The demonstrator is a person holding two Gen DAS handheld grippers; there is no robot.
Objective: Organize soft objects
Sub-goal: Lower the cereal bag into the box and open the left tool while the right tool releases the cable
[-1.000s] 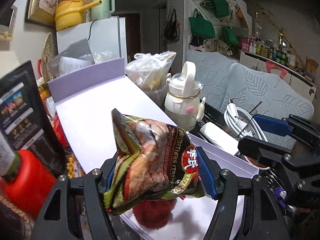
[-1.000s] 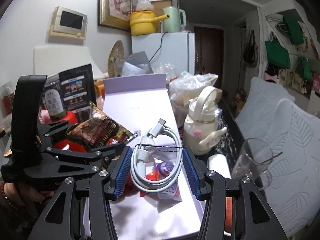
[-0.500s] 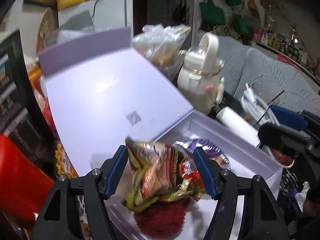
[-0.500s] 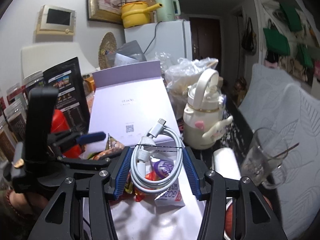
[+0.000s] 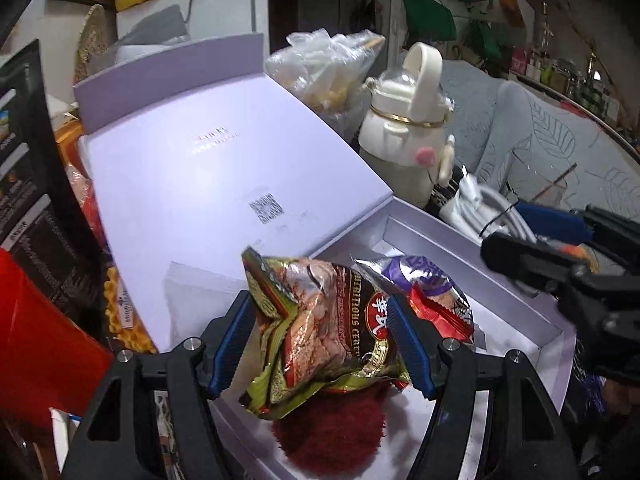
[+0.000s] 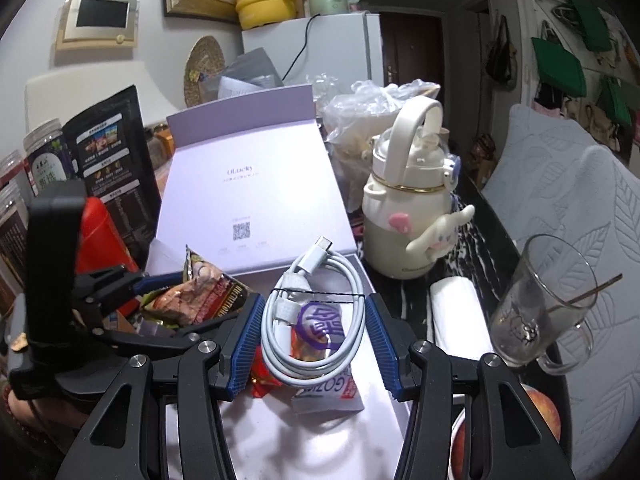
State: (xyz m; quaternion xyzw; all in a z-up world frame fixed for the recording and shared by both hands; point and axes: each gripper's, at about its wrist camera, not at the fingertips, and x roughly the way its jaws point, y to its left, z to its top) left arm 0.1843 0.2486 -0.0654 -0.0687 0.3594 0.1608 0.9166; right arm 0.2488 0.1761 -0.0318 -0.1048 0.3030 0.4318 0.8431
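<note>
Left wrist view: the left gripper [image 5: 322, 344] is clamped on a green and gold snack bag [image 5: 320, 332], with both blue finger pads [image 5: 408, 346] pressed into the bag's crumpled sides. The bag stands between the fingers, its top edge rising above the fingertips and its lower corners hanging below them. It is held over the near end of an open lilac box [image 5: 472, 248]. A red fuzzy ball [image 5: 332, 436] lies on the box floor just below the bag. A purple and red packet [image 5: 432, 296] lies in the box just right of the bag and behind the right finger. The box lid [image 5: 208, 168] lies folded back to the far left.

Right wrist view: the right gripper [image 6: 312, 336] is clamped on a coiled white cable [image 6: 316, 320], the blue pads [image 6: 240, 344] touching the coil's left and right sides. The coil sits upright between the fingers, its plug end pointing up and away past the fingertips, and a thin black tie crosses it. The cable hangs over the box interior, above the purple and red packet. The snack bag appears at left, held in the left gripper. A cream water bottle [image 6: 408, 216] stands to the right of the box, beyond a white roll [image 6: 460, 312] and a glass mug [image 6: 540, 304].
</note>
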